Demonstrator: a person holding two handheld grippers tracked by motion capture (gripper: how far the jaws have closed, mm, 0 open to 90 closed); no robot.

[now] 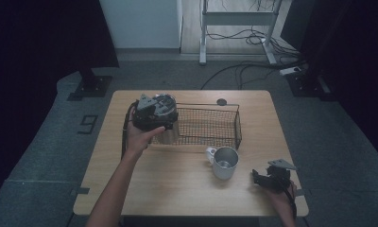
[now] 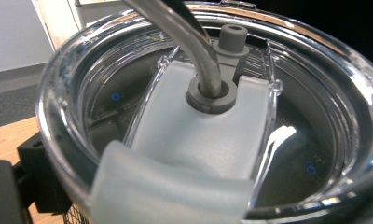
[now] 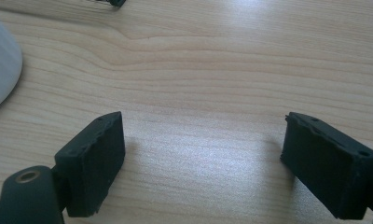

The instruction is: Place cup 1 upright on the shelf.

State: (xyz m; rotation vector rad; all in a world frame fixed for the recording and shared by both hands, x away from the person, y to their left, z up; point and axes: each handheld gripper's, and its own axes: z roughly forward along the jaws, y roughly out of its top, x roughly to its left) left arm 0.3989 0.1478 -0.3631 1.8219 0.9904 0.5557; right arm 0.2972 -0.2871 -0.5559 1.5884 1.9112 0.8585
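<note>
A steel tumbler (image 1: 167, 135) with a clear lid (image 2: 315, 107) and a bent metal straw (image 2: 194, 42) stands at the left end of the wire basket (image 1: 238, 124). My left gripper (image 1: 154, 116) sits over its top, jaws set against the lid's rim; one black finger (image 2: 40, 172) presses the rim's left side, the other is hidden. A white mug (image 1: 224, 162) stands on the table in front of the basket. My right gripper (image 1: 257, 176) rests low near the front right corner, to the right of the mug, open, with only bare wood between its jaws (image 3: 203, 163).
The wooden table (image 1: 177, 189) is bare in front of the basket and to the left of the mug (image 3: 0, 70). A small dark disc (image 1: 221, 101) lies behind the basket. Cables and a desk frame (image 1: 239, 19) stand on the floor beyond.
</note>
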